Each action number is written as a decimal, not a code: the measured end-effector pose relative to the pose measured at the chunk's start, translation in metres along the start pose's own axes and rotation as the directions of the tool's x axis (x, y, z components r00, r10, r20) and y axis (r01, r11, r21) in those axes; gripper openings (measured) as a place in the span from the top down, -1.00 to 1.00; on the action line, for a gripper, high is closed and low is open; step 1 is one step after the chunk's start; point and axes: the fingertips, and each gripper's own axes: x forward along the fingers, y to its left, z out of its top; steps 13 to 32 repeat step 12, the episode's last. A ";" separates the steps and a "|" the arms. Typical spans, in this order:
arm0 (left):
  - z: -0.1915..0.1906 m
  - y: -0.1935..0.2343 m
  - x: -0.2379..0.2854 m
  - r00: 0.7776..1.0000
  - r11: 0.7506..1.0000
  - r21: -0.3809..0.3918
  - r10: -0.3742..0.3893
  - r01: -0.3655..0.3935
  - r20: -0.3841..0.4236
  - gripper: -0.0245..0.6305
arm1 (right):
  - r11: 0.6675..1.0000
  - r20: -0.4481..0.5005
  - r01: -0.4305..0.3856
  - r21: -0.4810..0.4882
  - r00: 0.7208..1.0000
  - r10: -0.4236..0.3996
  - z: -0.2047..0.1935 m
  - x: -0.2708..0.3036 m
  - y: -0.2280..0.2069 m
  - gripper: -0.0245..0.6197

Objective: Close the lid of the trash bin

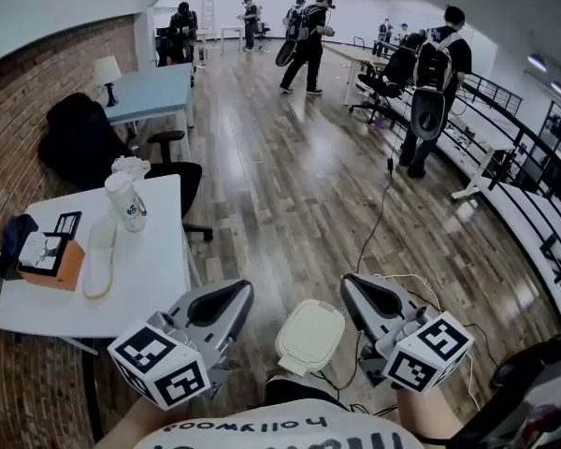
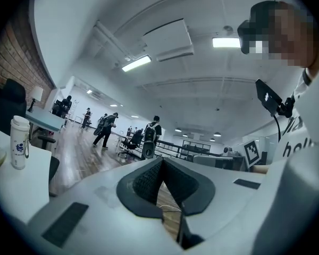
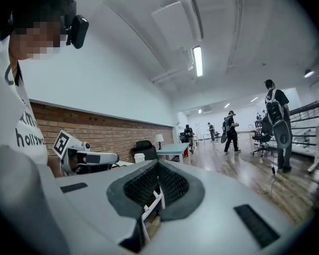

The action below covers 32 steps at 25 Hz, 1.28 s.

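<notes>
The trash bin (image 1: 310, 336) stands on the wooden floor just ahead of my body, seen from above. Its cream lid lies flat over the top and hides the bin's body. My left gripper (image 1: 239, 294) hovers left of the bin and my right gripper (image 1: 350, 284) right of it, both above it and apart from it. In the left gripper view the left gripper (image 2: 162, 162) has its jaws pressed together on nothing and points out across the room. The right gripper (image 3: 158, 167) is likewise shut and empty. The bin appears in neither gripper view.
A white table (image 1: 159, 279) at my left carries a lidded cup (image 1: 127, 201) and an orange box (image 1: 49, 260). A black chair (image 1: 93, 152) stands behind it. Cables (image 1: 383, 204) trail over the floor ahead. Several people (image 1: 309, 31) stand far off; a railing (image 1: 533, 195) runs along the right.
</notes>
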 end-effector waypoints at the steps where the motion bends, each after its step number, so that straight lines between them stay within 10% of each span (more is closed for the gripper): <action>1: -0.002 -0.001 0.000 1.000 1.000 0.002 0.002 -0.002 -0.001 0.91 | 1.000 -0.001 -0.001 -0.006 1.000 0.001 -0.001 -0.001 0.000 0.90; 32: -0.008 0.002 0.007 1.000 1.000 -0.003 0.020 -0.020 -0.010 0.91 | 1.000 -0.003 -0.011 -0.011 1.000 0.011 -0.002 -0.002 -0.009 0.90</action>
